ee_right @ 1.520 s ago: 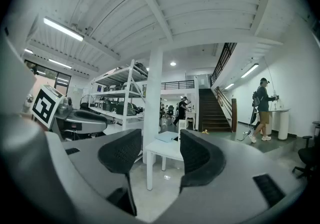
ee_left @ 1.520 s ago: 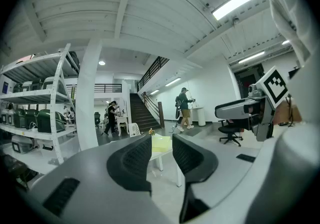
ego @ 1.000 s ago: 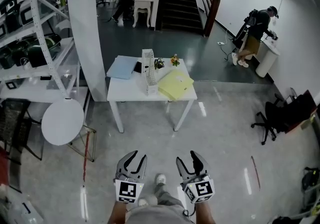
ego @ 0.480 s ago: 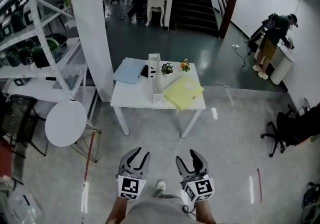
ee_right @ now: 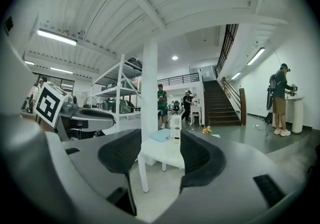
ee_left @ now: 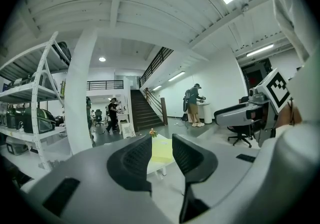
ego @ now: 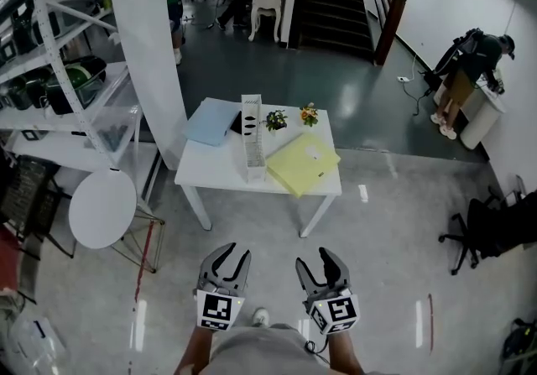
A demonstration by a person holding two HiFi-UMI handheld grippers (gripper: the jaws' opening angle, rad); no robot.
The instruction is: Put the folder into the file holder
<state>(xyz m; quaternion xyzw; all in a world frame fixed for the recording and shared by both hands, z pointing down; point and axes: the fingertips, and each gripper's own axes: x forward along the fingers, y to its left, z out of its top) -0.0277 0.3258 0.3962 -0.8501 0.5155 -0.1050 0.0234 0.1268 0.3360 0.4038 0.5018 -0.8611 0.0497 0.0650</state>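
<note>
A yellow folder [ego: 303,164] lies flat on the right half of a white table [ego: 210,170] some way ahead of me. A white mesh file holder [ego: 253,140] stands upright at the table's middle, with a blue folder [ego: 207,123] to its left. My left gripper [ego: 228,257] and right gripper [ego: 317,263] are held low over the floor, short of the table, both open and empty. In the left gripper view the yellow folder [ee_left: 161,149] shows far off between the jaws. In the right gripper view the file holder [ee_right: 175,128] and blue folder [ee_right: 161,136] show beyond the right gripper [ee_right: 160,155].
Two small flower pots [ego: 275,120] stand at the table's back edge. A white column [ego: 147,46] and a shelving rack [ego: 50,46] rise at the left, with a round white table [ego: 102,207] below them. A black office chair [ego: 495,226] is at the right. People stand far behind.
Both grippers have been carried forward towards the table, which now looks nearer and lower in the head view. Their jaws stay as they were.
</note>
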